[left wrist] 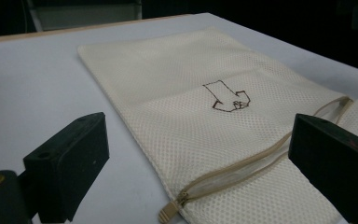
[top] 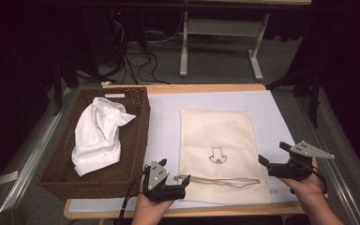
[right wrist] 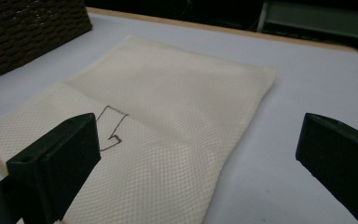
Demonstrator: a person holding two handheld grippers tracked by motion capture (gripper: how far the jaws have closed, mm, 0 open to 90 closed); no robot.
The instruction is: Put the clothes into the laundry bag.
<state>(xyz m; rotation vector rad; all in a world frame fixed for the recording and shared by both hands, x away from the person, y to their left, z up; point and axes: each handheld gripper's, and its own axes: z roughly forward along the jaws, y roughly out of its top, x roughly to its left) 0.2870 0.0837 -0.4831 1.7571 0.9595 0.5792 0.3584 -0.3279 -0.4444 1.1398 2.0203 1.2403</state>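
Fingers of left gripper [top: 165, 186] and right gripper [top: 281, 165] gaping, grasping nothing; mesh bag [top: 219, 152] lying zipped between them; white cloth [top: 98, 134] sitting in basket [top: 138, 140] beyond left fingers; bagging looking unstarted.

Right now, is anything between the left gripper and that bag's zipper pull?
Nothing visible. The left gripper, jaws open, hovers just beside the zipper pull at the near corner of the mesh bag, with bare table around.

High view overhead facing forward, both tongs views low, sharing mesh bag [top: 220, 150]

Table [top: 262, 101], pale sheet: mesh bag [top: 218, 150] flat; wicker basket [top: 138, 140] left, apparently overhanging.
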